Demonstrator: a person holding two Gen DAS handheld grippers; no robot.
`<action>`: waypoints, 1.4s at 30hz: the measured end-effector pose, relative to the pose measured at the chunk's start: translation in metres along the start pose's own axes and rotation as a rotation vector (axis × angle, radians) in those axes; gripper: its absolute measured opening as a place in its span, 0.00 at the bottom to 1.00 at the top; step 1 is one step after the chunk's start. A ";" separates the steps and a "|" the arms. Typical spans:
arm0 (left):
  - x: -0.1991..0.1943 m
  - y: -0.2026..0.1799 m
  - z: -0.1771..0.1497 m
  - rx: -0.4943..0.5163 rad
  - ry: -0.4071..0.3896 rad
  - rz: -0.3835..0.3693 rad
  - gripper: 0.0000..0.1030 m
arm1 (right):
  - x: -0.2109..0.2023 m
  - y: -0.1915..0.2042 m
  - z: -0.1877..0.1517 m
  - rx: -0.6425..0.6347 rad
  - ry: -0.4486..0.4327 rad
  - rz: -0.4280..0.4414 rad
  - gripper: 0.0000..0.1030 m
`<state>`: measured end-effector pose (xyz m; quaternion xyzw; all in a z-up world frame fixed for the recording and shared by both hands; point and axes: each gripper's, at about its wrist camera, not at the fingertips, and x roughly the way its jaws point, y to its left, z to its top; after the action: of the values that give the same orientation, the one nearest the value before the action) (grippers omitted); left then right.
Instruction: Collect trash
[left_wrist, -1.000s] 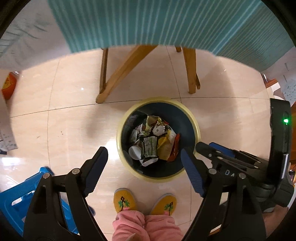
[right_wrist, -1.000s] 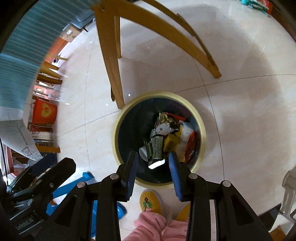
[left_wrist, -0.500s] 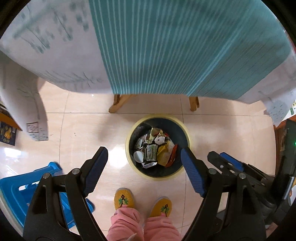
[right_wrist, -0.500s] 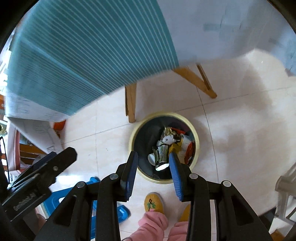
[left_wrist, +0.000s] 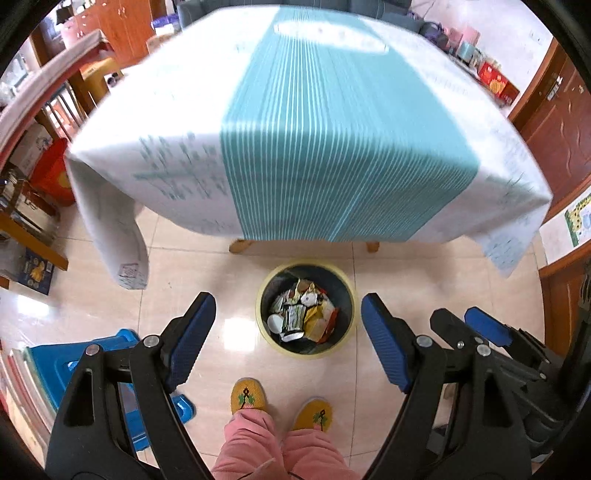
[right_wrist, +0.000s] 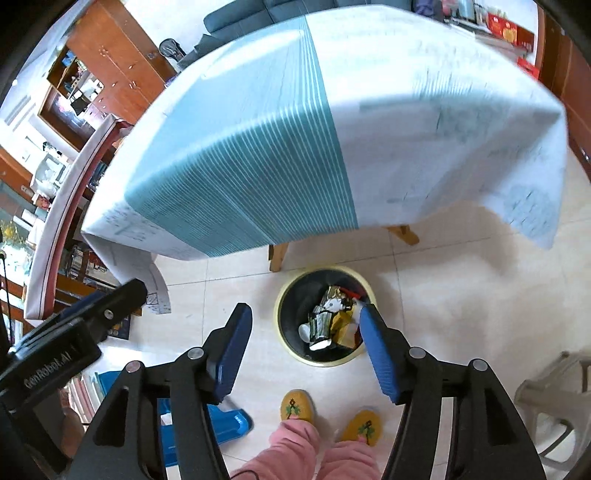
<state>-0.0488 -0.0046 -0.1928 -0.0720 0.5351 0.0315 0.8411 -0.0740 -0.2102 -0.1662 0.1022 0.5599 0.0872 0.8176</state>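
Observation:
A round bin (left_wrist: 349, 295) (right_wrist: 284, 295) with a yellow rim and dark inside stands on the tiled floor, just in front of a table. Crumpled wrappers and a paper cup (left_wrist: 301, 314) (right_wrist: 327, 319) fill its bottom. My left gripper (left_wrist: 288, 334) hangs high above the floor, open, with nothing between its blue pads. My right gripper (right_wrist: 304, 345) is also high up; its jaws are opening and hold nothing. In the left wrist view the right gripper (left_wrist: 476, 332) shows at the right edge. The left gripper (right_wrist: 92, 314) shows at the left of the right wrist view.
A table with a white and teal striped cloth (left_wrist: 314, 129) (right_wrist: 332, 129) fills the upper half of both views. A person's yellow slippers (left_wrist: 249, 397) and pink trousers (left_wrist: 277, 454) stand by the bin. A blue stool (left_wrist: 51, 369) is at the left, a white chair (right_wrist: 554, 398) at the right.
Both grippers have risen well above the bin, so the table top has come into view and the bin looks smaller. The right gripper's jaws have spread wider apart.

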 end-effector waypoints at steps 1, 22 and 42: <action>-0.012 -0.001 0.002 -0.006 -0.013 0.002 0.76 | -0.011 0.002 0.003 -0.003 -0.004 -0.002 0.61; -0.148 -0.030 0.046 0.057 -0.139 0.030 0.76 | -0.155 0.050 0.051 -0.054 -0.139 -0.054 0.66; -0.168 -0.039 0.064 0.064 -0.185 0.044 0.77 | -0.173 0.063 0.073 -0.092 -0.195 -0.066 0.69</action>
<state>-0.0578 -0.0296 -0.0106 -0.0299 0.4575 0.0394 0.8878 -0.0694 -0.1988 0.0310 0.0540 0.4760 0.0753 0.8746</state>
